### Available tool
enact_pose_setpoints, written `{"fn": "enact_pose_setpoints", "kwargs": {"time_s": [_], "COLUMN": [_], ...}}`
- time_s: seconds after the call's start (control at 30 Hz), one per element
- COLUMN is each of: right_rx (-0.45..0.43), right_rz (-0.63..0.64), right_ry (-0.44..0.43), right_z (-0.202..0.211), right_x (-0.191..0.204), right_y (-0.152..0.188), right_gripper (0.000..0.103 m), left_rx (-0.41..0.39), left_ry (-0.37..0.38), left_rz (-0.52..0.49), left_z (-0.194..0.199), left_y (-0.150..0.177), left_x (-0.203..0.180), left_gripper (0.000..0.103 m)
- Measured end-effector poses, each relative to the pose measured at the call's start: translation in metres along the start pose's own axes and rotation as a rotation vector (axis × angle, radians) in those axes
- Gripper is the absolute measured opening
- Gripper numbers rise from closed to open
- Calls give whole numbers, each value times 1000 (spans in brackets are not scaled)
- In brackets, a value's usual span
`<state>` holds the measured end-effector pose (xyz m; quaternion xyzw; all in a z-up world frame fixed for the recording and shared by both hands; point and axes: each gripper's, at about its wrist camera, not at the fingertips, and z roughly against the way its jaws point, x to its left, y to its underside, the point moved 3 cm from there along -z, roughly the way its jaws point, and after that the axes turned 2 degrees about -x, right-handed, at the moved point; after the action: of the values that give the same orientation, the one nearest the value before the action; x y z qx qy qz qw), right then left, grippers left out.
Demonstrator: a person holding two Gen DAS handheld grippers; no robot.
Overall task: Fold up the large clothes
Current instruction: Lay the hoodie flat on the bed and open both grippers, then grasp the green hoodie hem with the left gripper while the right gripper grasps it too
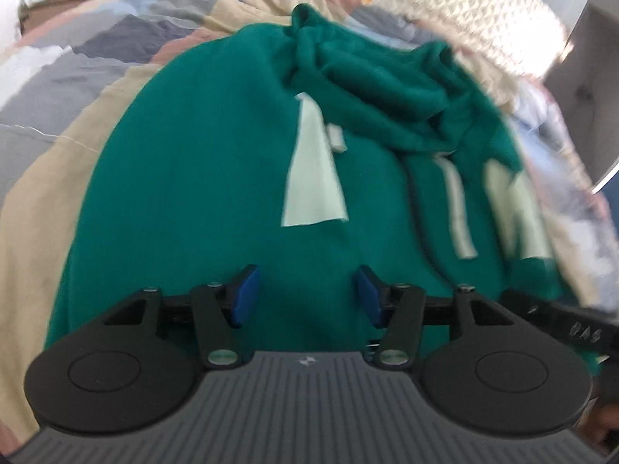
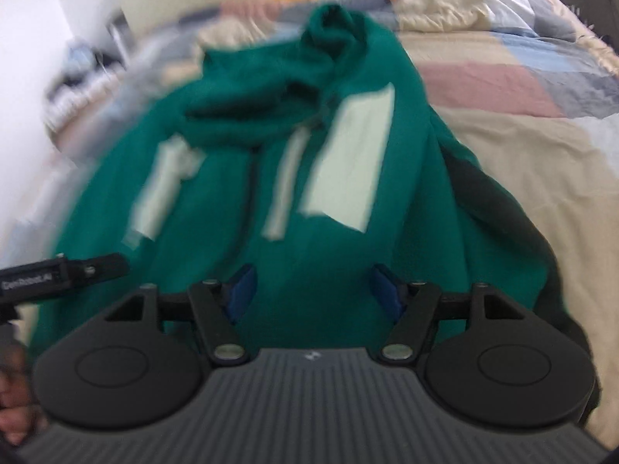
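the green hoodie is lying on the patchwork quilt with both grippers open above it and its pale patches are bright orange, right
Not quite: the patches on the green hoodie are pale mint, almost white, not orange, as the right wrist view shows. The rest holds: the hoodie lies on the patchwork quilt, and the left gripper and right gripper are both open above it.

On my left claw's (image 2: 65,274) black side bar, seen from my right wrist, white lettering reads roughly "GenRobot.AI", blurred. On my right claw's (image 1: 572,324) bar, seen from my left wrist, a few pale letters stand, too smeared to read. The pale patches on the hoodie (image 2: 348,154) carry no readable text.
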<state>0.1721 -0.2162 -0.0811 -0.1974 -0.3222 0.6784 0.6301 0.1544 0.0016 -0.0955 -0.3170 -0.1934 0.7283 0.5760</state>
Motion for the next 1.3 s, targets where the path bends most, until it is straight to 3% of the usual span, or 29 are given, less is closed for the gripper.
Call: {"fn": "enact_pose_setpoints", "kwargs": {"time_s": [0.03,0.1,0.13,0.17,0.2,0.27,0.4,0.53,0.7,1.03,1.17,1.3], "right_rx": [3,24,36,38,30,0,-95,-198,-286,-483,-517,-455], "right_rz": [18,16,7,-5,-24,-65,-144,-218,-282,-347,-383,-407], "right_ry": [18,44,66,81,80,83,94,130,230,449,514,548], "right_z": [-5,-13,-16,-18,-17,-12,9,28,39,49,37,9], "right_x": [-1,-6,-9,-12,-16,-24,-42,-72,-114,-179,-203,-229], "right_y": [1,4,5,5,3,-1,-15,-36,-67,-100,-100,-95], "right_gripper": [61,30,23,18,13,10,9,9,9,7,7,7], "left_rx": [0,11,12,9,4,-10,-93,-211,-255,-400,-422,-394], "left_ry": [-21,-49,-61,-76,-79,-70,-49,-79,-88,-203,-282,-357], "left_rz": [-14,-21,-24,-24,-14,18,116,195,336,417,442,424], "left_z": [-2,-6,-6,-6,-5,-1,20,46,49,55,49,29], "left_y": [1,4,3,2,1,-2,-25,-54,-91,-145,-158,-159], "left_x": [0,1,3,6,9,16,37,68,114,172,203,229], "left_gripper": [55,41,34,17,9,5,4,4,4,4,4,4]}}
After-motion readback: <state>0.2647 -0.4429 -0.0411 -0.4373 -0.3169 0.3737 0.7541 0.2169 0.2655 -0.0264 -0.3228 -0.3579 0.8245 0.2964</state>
